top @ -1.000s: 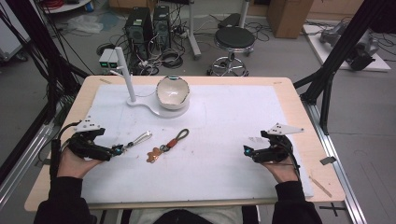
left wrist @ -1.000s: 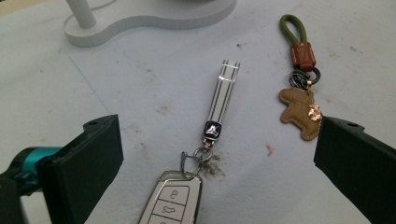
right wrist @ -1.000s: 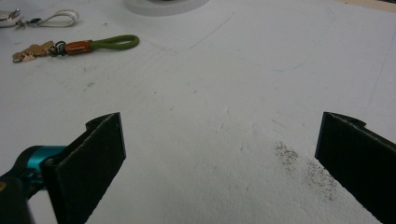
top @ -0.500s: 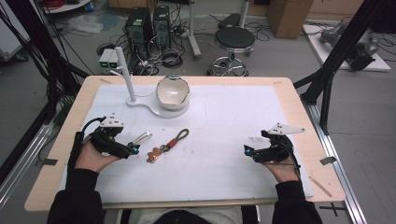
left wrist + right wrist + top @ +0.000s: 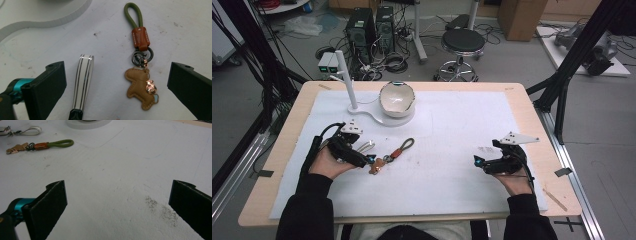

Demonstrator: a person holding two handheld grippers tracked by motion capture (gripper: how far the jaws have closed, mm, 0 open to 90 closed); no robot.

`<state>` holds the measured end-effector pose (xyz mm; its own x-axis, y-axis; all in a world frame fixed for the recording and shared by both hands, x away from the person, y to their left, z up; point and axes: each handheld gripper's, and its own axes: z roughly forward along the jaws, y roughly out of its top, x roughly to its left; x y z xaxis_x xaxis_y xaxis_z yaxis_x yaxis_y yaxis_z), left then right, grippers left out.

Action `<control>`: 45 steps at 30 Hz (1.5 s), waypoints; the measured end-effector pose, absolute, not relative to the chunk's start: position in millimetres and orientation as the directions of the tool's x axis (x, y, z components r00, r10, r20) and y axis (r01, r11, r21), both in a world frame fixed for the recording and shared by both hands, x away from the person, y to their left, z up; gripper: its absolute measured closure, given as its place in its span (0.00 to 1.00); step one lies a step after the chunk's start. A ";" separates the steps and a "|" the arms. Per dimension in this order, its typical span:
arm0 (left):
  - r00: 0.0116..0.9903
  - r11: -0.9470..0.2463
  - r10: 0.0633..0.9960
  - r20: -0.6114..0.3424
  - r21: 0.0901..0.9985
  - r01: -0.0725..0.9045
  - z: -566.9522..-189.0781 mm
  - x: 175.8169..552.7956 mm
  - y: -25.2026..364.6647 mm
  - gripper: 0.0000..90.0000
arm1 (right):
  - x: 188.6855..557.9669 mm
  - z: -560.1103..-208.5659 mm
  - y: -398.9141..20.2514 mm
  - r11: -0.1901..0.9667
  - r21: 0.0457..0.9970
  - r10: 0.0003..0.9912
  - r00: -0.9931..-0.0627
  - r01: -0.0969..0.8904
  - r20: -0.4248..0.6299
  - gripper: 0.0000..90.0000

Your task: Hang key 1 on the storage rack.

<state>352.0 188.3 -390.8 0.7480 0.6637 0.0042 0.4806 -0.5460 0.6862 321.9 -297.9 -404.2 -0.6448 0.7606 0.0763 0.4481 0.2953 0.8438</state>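
**Two keychains down, left gripper closing in**

Two keychains lie on the white table mat [image 5: 452, 150], left of centre, near the white stand [image 5: 362, 112] holding a bowl [image 5: 396, 98]. Left gripper [image 5: 371, 161] hovers over them, jaws wide apart, nothing clamped. Right gripper [image 5: 477, 161] rests well off to the right, jaws likewise apart and empty.

Between the left jaws: the tan dog-charm keychain [image 5: 141, 75] with olive loop, and just left of it the white striped strap keychain [image 5: 83, 82]. Neither touched.

Progress, by my reading: approach made, grasp not begun; pickup and placing all remain.

Versus a second ago: left gripper has travelled right from the mat's left edge to the keychains. Right gripper unmoved.
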 end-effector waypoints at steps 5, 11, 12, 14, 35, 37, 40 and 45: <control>0.752 -0.538 0.659 -0.015 0.689 0.485 -393.7 359.3 176.1 0.05 | 321.6 -404.2 -298.1 0.292 0.843 0.762 -0.643 0.452 0.081 0.01; 0.735 -0.534 0.677 -0.042 0.659 0.530 -402.3 371.4 172.2 0.07 | 321.6 -404.8 -299.8 0.296 0.842 0.763 -0.642 0.450 0.075 0.01; 0.735 -0.534 0.677 -0.042 0.659 0.530 -402.3 371.4 172.2 0.07 | 321.5 -404.9 -300.3 0.293 0.842 0.764 -0.640 0.452 0.078 0.01; 0.737 -0.543 0.675 -0.036 0.652 0.529 -403.5 374.8 166.9 0.08 | 321.7 -405.2 -301.2 0.290 0.842 0.766 -0.638 0.455 0.081 0.01; 0.769 -0.600 0.639 -0.003 0.624 0.501 -412.8 392.7 121.9 0.16 | 317.8 -405.0 -306.2 0.284 0.847 0.768 -0.635 0.450 0.079 0.01; 0.769 -0.603 0.639 0.003 0.622 0.500 -414.1 393.4 121.5 0.17 | 317.5 -405.0 -305.5 0.281 0.845 0.770 -0.633 0.455 0.084 0.01; 0.767 -0.608 0.641 0.006 0.615 0.503 -416.1 394.3 120.9 0.18 | 318.2 -405.4 -305.0 0.287 0.845 0.766 -0.638 0.451 0.080 0.01; 0.768 -0.623 0.640 0.020 0.599 0.504 -419.4 394.1 118.2 0.20 | 318.2 -405.5 -304.1 0.282 0.843 0.768 -0.635 0.458 0.088 0.01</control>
